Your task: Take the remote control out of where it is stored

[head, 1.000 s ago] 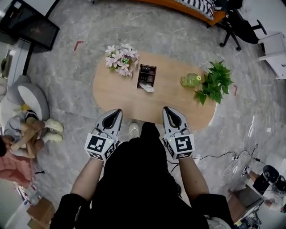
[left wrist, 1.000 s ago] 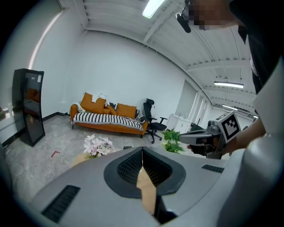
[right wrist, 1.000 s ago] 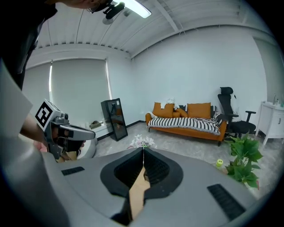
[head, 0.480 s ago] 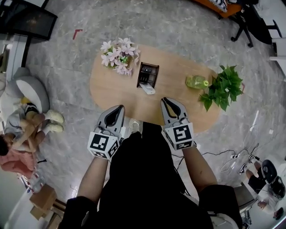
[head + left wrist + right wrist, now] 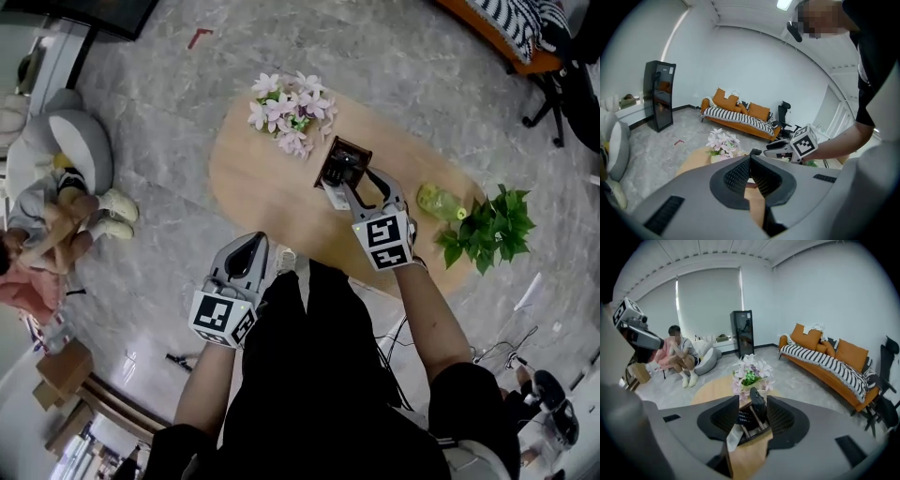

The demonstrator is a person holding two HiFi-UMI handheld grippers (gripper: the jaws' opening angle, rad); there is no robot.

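A dark wooden holder (image 5: 343,162) stands on the oval wooden table (image 5: 262,187). A black remote control (image 5: 758,408) stands upright in it, and a white remote (image 5: 735,436) leans out at its near side. My right gripper (image 5: 361,185) is at the holder and its jaws have just been opening. In the right gripper view the holder (image 5: 752,427) lies between the open jaws, and the pads press on nothing. My left gripper (image 5: 251,246) hangs shut and empty near my body, off the table's near edge.
Pink flowers (image 5: 289,111) stand just behind the holder. A green bottle (image 5: 439,201) and a leafy plant (image 5: 487,230) sit at the table's right end. A person (image 5: 37,244) sits on the floor at left by a grey beanbag (image 5: 80,141). An orange sofa (image 5: 829,362) lines the far wall.
My right gripper moved forward over the table to the holder and its jaws opened. The left gripper sank a little and stayed shut.
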